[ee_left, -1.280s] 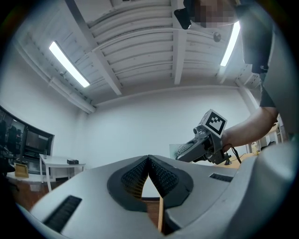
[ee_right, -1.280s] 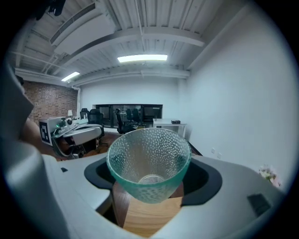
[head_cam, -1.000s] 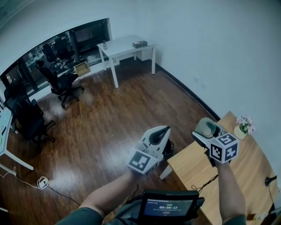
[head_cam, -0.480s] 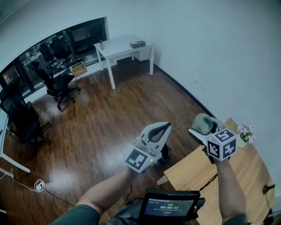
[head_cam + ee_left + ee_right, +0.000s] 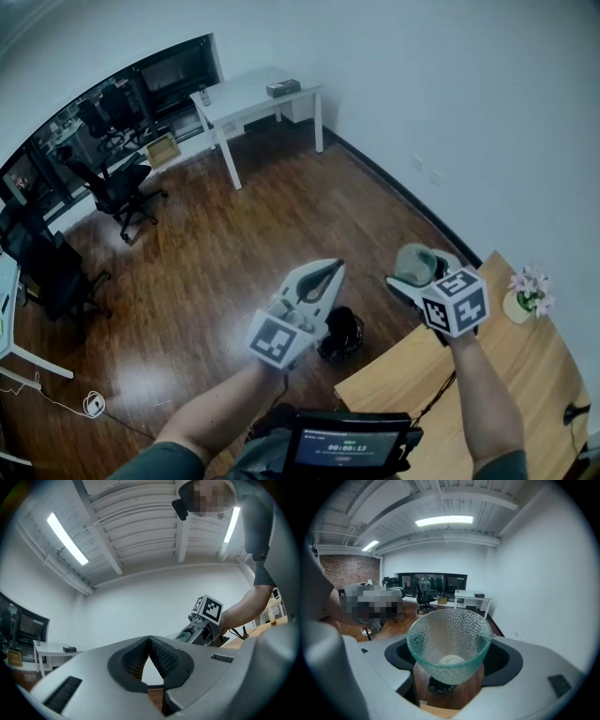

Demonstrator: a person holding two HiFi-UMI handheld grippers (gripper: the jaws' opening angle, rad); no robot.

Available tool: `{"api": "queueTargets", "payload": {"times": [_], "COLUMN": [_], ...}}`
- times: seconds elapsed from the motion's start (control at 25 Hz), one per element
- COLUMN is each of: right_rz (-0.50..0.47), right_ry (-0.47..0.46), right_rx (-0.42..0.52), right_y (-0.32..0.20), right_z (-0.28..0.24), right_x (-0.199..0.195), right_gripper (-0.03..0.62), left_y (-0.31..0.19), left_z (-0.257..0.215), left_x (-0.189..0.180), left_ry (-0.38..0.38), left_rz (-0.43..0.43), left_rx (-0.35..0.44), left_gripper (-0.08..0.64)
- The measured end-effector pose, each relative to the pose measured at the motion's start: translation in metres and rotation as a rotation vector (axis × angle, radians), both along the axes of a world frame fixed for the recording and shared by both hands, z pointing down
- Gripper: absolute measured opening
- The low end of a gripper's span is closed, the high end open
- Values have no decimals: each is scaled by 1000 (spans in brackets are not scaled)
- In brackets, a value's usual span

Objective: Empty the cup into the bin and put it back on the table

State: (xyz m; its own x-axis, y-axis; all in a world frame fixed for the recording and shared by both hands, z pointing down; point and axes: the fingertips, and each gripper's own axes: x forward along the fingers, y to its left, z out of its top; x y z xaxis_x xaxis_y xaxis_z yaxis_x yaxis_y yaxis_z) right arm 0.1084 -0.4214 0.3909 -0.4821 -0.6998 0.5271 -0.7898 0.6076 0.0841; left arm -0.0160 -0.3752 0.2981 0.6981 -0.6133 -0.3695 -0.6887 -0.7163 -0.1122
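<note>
Both grippers sit further left than a sec ago, off the desk [image 5: 544, 367]. Bin [image 5: 339, 335] now shows by left gripper [image 5: 330, 270], fingers pressed together. Right gripper [image 5: 414, 272] fingers pinch cup [image 5: 449, 644] midair btwn desk corner & bin, axis along fingers, base twd bin, mouth twd camera.

Dimpled pale-green glass cup [image 5: 449, 639], empty, held aloft near black bin [image 5: 339, 335].

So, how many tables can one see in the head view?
3. A white table stands by the far wall, a wooden table is at the lower right, and a white desk is cut off at the left edge. Others may be hidden.
</note>
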Motion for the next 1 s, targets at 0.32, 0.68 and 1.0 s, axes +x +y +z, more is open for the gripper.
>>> {"api": "queueTargets", "payload": {"times": [0.32, 0.68, 1.0], "right_rz": [75, 144, 146], "right_ry": [98, 249, 418], "right_rx": [-36, -32, -9], "right_y": [-37, -63, -76], "right_z": [23, 11, 3], "right_x": [15, 18, 12], "right_gripper": [394, 394, 394], "left_y": [-41, -74, -89], "left_z": [12, -5, -19], "left_x": [-2, -16, -29], "left_ry": [34, 79, 110], "left_rz": [58, 100, 121], "left_rx": [-36, 16, 44], "left_gripper": [-8, -8, -8]}}
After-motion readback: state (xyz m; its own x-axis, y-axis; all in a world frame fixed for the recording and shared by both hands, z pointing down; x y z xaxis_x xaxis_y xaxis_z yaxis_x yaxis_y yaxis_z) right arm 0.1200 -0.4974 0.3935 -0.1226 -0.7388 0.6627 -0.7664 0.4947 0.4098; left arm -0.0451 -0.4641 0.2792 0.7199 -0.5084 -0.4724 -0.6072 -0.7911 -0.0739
